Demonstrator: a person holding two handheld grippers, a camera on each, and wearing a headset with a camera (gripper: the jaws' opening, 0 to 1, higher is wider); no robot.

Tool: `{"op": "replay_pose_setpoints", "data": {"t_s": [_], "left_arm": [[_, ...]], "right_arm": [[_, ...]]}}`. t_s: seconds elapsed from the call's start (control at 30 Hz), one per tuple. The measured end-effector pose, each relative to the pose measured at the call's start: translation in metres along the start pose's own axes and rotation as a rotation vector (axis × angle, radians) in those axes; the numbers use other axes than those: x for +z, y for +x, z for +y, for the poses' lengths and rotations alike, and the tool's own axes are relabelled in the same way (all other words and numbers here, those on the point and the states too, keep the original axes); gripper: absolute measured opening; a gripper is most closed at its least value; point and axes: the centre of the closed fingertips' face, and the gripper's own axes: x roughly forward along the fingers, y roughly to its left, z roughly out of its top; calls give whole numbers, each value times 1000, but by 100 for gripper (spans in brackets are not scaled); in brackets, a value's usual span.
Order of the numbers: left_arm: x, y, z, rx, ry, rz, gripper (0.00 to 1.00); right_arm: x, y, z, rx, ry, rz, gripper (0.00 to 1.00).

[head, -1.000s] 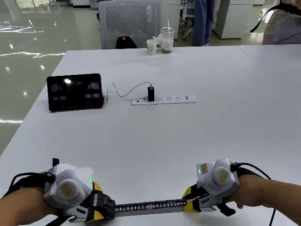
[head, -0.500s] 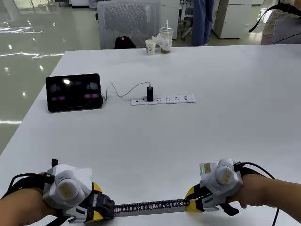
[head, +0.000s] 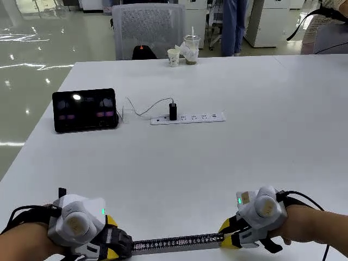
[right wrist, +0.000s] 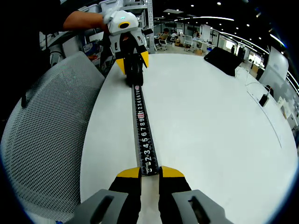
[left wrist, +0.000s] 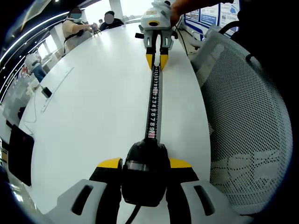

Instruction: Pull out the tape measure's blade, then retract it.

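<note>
Jaws of left gripper (head: 115, 247) clamp tape measure case (left wrist: 144, 179); right gripper (right wrist: 149, 172) jaws pinch the tip of the blade (right wrist: 142, 126), which spans straight between them.

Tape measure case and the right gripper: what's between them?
Only the pulled-out blade, stretched over the white table from case to right gripper; head view and both gripper views show it.

I see a white table (head: 217, 163), a grey mesh chair (head: 147, 27) behind it, and glossy floor (head: 32, 65) shining with reflected light.
</note>
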Motion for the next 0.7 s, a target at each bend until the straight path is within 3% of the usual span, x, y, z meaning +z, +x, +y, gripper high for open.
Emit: {"op": "replay_pose_setpoints", "data": {"t_s": [0.7], "left_arm": [[-1,-1,-1,-2,3,3,31]], "right_arm": [[-13,-10,-1,-1,7,6,10]]}}
